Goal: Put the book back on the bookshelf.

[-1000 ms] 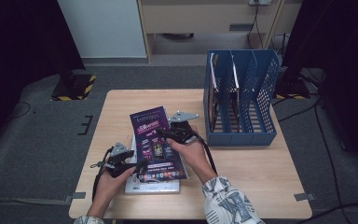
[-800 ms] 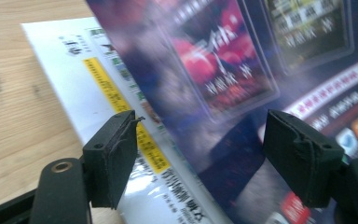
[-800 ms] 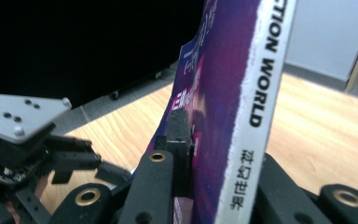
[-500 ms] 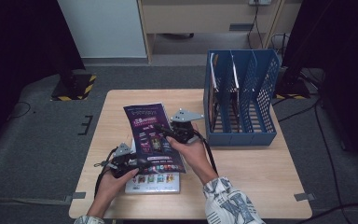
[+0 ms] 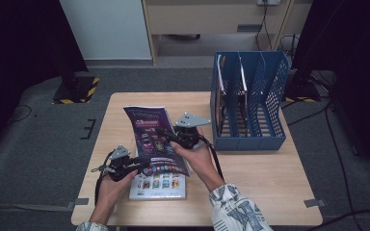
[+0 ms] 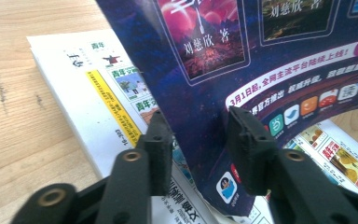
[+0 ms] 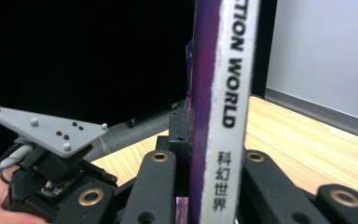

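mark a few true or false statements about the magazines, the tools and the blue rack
1. The right tool is clamped on the spine of the purple magazine. True.
2. The purple magazine lies flat on the table. False: it is lifted and tilted above the white magazine.
3. The left tool has its jaws at the purple magazine's lower edge, and they have just been closing. True.
4. The blue file rack stands at the table's left side. False: it stands at the right.
5. The white magazine is inside the rack. False: it lies on the table.
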`<control>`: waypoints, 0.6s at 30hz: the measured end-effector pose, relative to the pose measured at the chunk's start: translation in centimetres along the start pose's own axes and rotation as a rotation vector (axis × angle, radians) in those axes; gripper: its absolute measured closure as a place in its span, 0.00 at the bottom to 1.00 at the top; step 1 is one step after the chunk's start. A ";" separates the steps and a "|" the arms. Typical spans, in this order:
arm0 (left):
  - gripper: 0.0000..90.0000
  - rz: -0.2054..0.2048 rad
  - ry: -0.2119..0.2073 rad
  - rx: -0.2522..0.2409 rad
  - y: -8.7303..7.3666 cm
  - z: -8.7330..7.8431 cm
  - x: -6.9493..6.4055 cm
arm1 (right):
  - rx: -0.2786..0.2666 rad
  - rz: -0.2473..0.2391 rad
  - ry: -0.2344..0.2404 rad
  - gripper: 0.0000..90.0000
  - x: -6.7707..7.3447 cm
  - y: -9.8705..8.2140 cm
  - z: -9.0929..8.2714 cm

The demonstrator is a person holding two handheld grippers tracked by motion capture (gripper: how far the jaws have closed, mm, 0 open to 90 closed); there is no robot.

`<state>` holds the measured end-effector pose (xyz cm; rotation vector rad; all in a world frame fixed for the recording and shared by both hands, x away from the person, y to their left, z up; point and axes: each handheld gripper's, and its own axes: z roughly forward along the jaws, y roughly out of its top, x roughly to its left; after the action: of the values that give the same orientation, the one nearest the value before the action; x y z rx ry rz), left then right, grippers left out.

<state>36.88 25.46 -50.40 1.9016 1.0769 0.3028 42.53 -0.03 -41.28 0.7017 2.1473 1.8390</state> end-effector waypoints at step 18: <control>0.79 0.060 0.082 -0.027 0.5 -0.9 -0.3 | 0.013 -0.096 -0.020 0.81 0.2 1.3 -0.6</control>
<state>36.47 25.62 -49.43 1.9138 1.0654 0.4305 42.39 -0.35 -39.88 0.6061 2.1431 1.7645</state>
